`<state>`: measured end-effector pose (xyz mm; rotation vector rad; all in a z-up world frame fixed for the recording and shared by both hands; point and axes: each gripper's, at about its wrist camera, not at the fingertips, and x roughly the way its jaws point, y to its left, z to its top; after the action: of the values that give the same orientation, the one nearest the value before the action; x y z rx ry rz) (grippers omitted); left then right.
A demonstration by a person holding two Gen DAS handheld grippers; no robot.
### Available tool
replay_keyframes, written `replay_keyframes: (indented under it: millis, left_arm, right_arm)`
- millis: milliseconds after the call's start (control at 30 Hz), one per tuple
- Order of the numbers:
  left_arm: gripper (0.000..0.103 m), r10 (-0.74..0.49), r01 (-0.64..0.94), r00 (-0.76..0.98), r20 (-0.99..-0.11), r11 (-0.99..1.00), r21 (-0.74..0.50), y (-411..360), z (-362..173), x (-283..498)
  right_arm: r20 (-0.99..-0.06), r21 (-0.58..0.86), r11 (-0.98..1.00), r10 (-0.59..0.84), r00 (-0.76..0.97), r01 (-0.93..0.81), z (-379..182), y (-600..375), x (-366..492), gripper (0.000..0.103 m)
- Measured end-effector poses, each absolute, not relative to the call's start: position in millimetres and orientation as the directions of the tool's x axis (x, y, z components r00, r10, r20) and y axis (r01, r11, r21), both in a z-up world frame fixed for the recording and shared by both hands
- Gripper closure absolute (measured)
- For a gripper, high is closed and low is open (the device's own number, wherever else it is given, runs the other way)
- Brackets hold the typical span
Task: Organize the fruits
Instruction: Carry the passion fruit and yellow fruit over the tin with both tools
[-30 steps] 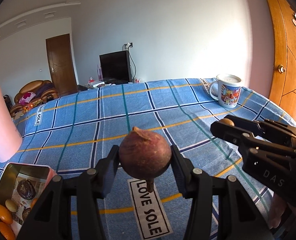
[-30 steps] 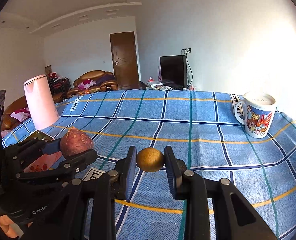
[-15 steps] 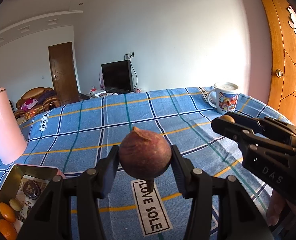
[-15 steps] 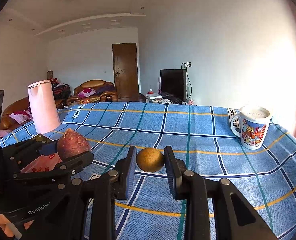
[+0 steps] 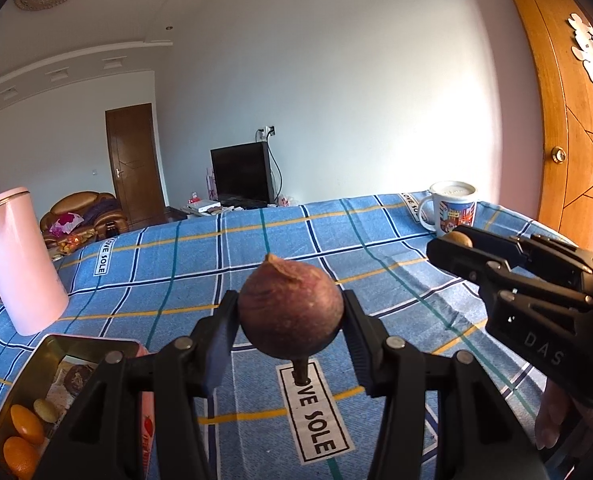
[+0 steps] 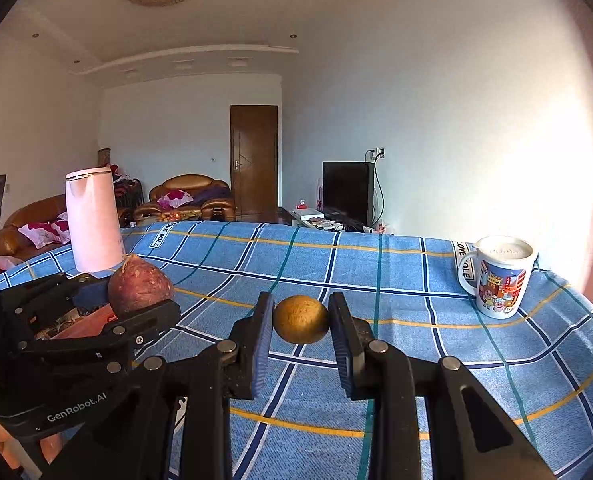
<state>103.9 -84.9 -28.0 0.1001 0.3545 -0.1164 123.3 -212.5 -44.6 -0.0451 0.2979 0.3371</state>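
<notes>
My left gripper [image 5: 290,314] is shut on a round purple-brown fruit [image 5: 290,314] with a short stem, held above the blue checked tablecloth. It also shows in the right wrist view [image 6: 139,286] at the left. My right gripper [image 6: 301,319] is shut on a small golden-brown fruit [image 6: 301,319], held above the cloth. In the left wrist view it [image 5: 458,239] sits at the right. A gold tin [image 5: 52,350] at the lower left holds orange fruits [image 5: 26,424], a small yellow one [image 5: 45,410] and a dark one.
A pink kettle [image 5: 18,260] stands at the left on the cloth. A printed mug [image 6: 498,276] stands at the far right edge. A pink packet [image 5: 147,412] lies beside the tin. A wooden door [image 5: 564,120] is at the right, beyond the table.
Both grippers have risen and tilted up a little with their fruits still held; more of the ceiling and room shows. The grips have not changed.
</notes>
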Motion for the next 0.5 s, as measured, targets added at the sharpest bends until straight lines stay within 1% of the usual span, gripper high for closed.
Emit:
replay_keyframes:
  millis: [500]
  left_arm:
    - [0.051,-0.098,0.122,0.941,-0.324,0.991,0.057,-70.4,-25.2,94.2]
  right_arm:
    - [-0.272,-0.016,0.939,0.327,0.905,-0.344,-42.4,-201.1,104.5,0.073]
